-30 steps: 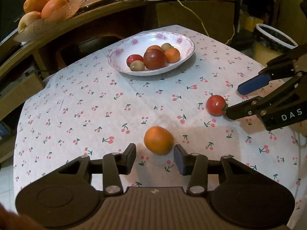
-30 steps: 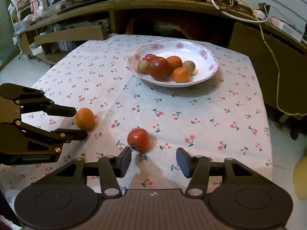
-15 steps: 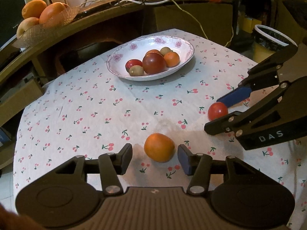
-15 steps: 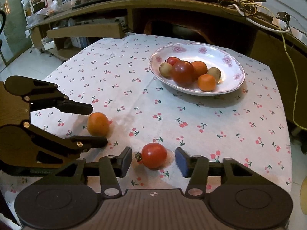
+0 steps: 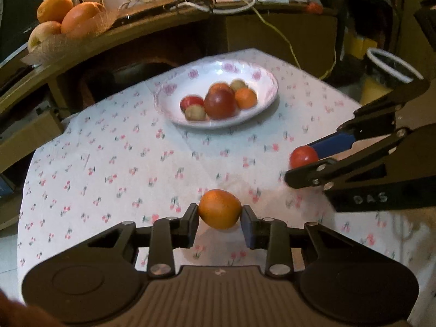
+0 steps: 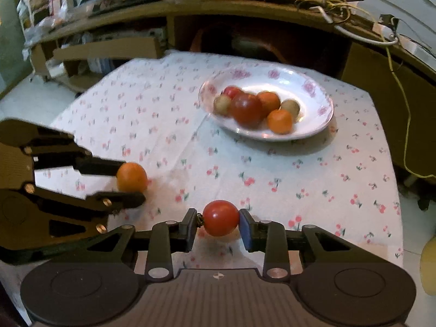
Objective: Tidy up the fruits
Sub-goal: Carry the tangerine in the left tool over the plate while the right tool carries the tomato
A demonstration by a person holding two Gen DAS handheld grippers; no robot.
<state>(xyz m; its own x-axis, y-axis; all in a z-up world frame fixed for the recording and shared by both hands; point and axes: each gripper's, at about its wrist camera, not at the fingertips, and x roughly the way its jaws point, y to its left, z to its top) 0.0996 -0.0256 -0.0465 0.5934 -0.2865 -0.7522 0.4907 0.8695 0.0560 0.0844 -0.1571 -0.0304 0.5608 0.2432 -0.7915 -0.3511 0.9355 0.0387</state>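
My left gripper is shut on an orange, just above the cherry-print tablecloth. It also shows in the right wrist view, held by the left gripper. My right gripper is shut on a red tomato. The tomato shows in the left wrist view between the right gripper's fingers. A white floral plate at the table's far side holds several fruits; it also shows in the right wrist view.
A wooden shelf curves behind the table with a glass bowl of oranges and cables. A bin with a white rim stands to the far right. Cardboard boxes sit at the left.
Both grippers moved forward around their fruit and closed: the left on the orange, the right on the tomato. Both fruits seem slightly lifted.
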